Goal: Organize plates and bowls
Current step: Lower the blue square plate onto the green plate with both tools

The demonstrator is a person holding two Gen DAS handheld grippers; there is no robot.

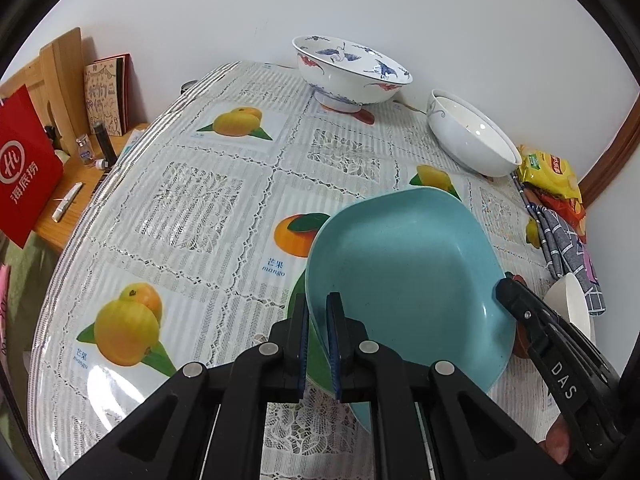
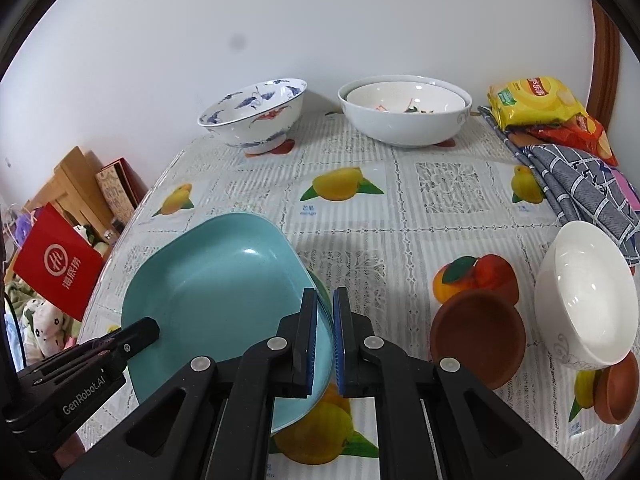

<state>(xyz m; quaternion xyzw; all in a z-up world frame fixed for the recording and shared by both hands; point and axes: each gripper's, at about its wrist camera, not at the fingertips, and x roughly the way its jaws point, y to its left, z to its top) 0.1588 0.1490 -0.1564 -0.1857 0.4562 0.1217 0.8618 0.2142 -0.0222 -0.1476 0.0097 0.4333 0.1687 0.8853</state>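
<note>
1. The table carries a teal plate, squarish with no clear long axis, tilted off the cloth at its near-left part.
2. The left gripper pinches the plate's left rim; the right gripper, jaws narrow, straddles the right rim.
3. A green dish beneath is mostly hidden.

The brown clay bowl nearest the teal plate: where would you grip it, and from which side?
Take the brown clay bowl by its rim, one finger inside and one outside, coming from above on the near side. It sits upright and open, so the thin wall is exposed. The white bowl crowds its right side, so avoid that edge. Both the left gripper and right gripper now pinch the teal plate.
</note>
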